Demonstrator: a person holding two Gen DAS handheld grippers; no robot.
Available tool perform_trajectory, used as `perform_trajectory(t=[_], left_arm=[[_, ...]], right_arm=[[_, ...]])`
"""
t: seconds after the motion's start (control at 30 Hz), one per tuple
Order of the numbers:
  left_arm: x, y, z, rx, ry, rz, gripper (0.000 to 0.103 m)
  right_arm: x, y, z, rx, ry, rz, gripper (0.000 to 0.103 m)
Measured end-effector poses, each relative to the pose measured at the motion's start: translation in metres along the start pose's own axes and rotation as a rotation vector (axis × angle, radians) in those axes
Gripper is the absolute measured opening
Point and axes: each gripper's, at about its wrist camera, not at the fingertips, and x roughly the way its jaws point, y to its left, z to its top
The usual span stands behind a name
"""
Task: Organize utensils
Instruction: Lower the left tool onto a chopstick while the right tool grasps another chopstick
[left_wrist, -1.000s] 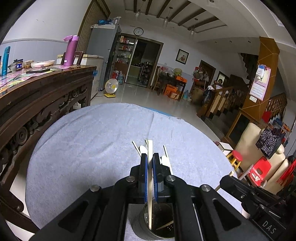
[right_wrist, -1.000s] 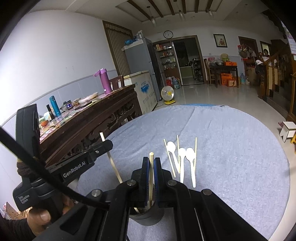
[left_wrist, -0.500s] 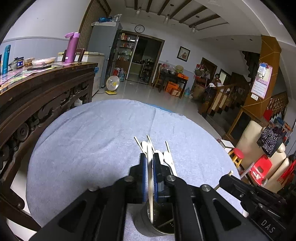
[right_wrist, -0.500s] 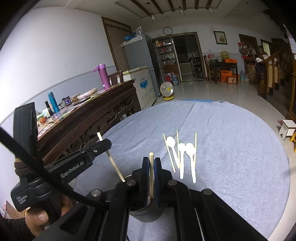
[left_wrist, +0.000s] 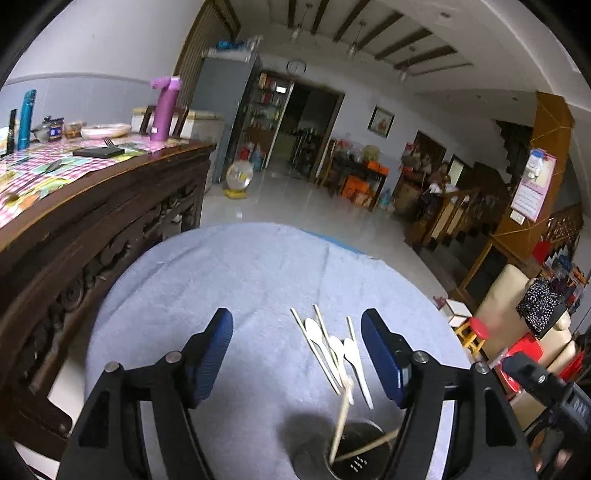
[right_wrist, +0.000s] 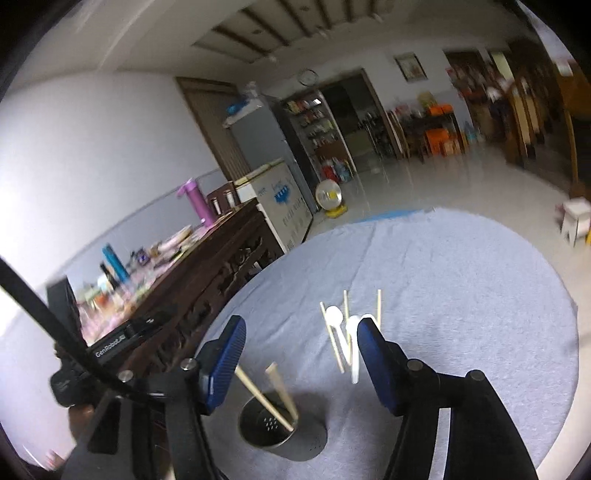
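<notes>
On the round grey-blue cloth (left_wrist: 229, 295), near its front edge, a metal cup (right_wrist: 282, 432) is standing with two chopsticks (right_wrist: 282, 387) leaning in it; beyond it, white spoons (left_wrist: 332, 343) and more chopsticks are lying in a loose row. Left of the cloth a carved dark sideboard (left_wrist: 92, 221) is carrying bottles and dishes, and a tiled floor is stretching back to a doorway.

Both grippers are hovering over the cup with jaws that have just been opening: the left gripper (left_wrist: 297, 354) is standing wide and empty, and the right gripper (right_wrist: 299, 354) likewise, touching nothing.

Only the right view is showing the cup's whole wall and the left gripper's body at its left edge; only the left view is showing the staircase and chairs.
</notes>
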Motion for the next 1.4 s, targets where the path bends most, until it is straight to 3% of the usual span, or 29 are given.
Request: perform_trajectory(t=[0.13, 0.17, 0.2, 0.23, 0.3, 0.37, 0.43, 0.53, 0.7, 0.83, 1.1, 1.17, 1.2, 1.4], left_arm=[[0.068, 0.015, 0.041, -0.013, 0.243, 0.026, 0.072], [0.099, 0.019, 0.049, -0.015, 0.332, 0.025, 0.072], [0.121, 0.02, 0.052, -0.003, 0.407, 0.056, 0.072], [0.143, 0.02, 0.054, 0.005, 0.476, 0.089, 0.071], [0.191, 0.02, 0.054, 0.012, 0.609, 0.099, 0.071], [0.229, 0.017, 0.05, 0.015, 0.687, 0.132, 0.07], [0.254, 0.013, 0.045, 0.024, 0.729, 0.152, 0.066], [0.287, 0.006, 0.036, 0.023, 0.772, 0.168, 0.064], [0.323, -0.002, 0.025, 0.017, 0.813, 0.187, 0.063], [0.346, -0.004, 0.023, 0.02, 0.846, 0.214, 0.053], [0.364, 0.007, 0.019, -0.011, 0.865, 0.23, 0.05], [0.366, 0.008, 0.02, -0.014, 0.865, 0.235, 0.05], [0.368, 0.008, 0.02, -0.015, 0.868, 0.234, 0.05], [0.38, 0.0, 0.022, -0.025, 0.885, 0.234, 0.05]], right_arm=[[0.064, -0.06, 0.043, 0.106, 0.232, -0.044, 0.066], [0.095, -0.08, 0.052, 0.135, 0.333, -0.055, 0.064], [0.114, -0.089, 0.055, 0.149, 0.396, -0.057, 0.058], [0.137, -0.101, 0.06, 0.167, 0.452, -0.062, 0.046], [0.184, -0.115, 0.068, 0.155, 0.564, -0.113, 0.045], [0.227, -0.122, 0.073, 0.129, 0.641, -0.161, 0.042], [0.268, -0.123, 0.075, 0.1, 0.723, -0.176, 0.042], [0.308, -0.123, 0.076, 0.058, 0.775, -0.196, 0.042], [0.351, -0.115, 0.075, 0.035, 0.811, -0.217, 0.042], [0.379, -0.109, 0.068, 0.004, 0.853, -0.238, 0.038], [0.411, -0.106, 0.058, -0.06, 0.892, -0.314, 0.029], [0.414, -0.104, 0.059, -0.072, 0.9, -0.331, 0.012], [0.415, -0.103, 0.058, -0.085, 0.905, -0.347, 0.008], [0.418, -0.1, 0.054, -0.113, 0.918, -0.347, 0.007]])
